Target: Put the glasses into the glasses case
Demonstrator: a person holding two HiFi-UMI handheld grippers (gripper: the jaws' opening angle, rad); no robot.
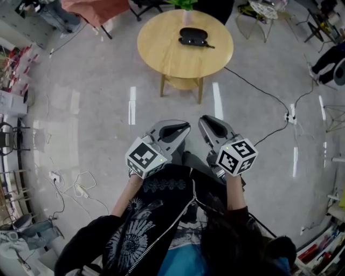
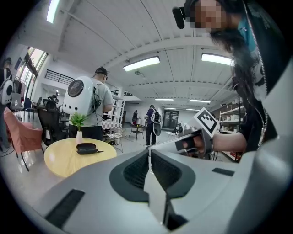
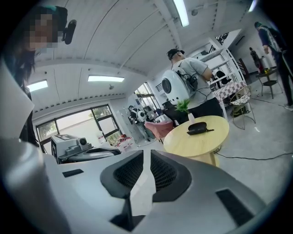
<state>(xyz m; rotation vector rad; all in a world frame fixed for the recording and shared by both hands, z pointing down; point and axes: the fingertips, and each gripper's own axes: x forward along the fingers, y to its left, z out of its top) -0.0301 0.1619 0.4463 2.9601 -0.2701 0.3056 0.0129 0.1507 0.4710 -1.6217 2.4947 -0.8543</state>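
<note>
A black glasses case (image 1: 193, 36) lies on the round wooden table (image 1: 161, 54), far ahead of me. A thin dark glasses arm (image 1: 208, 46) pokes out at its right; the rest of the glasses I cannot make out. The case (image 2: 86, 147) also shows in the left gripper view, and the case (image 3: 198, 128) in the right gripper view, small and distant. My left gripper (image 1: 175, 129) and right gripper (image 1: 213, 126) are held side by side close to my body, above the floor. Both are shut with nothing between the pads. The left gripper (image 2: 149, 151) and right gripper (image 3: 146, 153) point towards the table.
A small potted plant (image 2: 78, 123) stands at the table's far edge. Behind the table stands a person with a white backpack (image 2: 84, 98). A pink chair (image 1: 97, 9) is at the back left. A cable (image 1: 264, 94) runs over the floor to a power strip (image 1: 291, 116).
</note>
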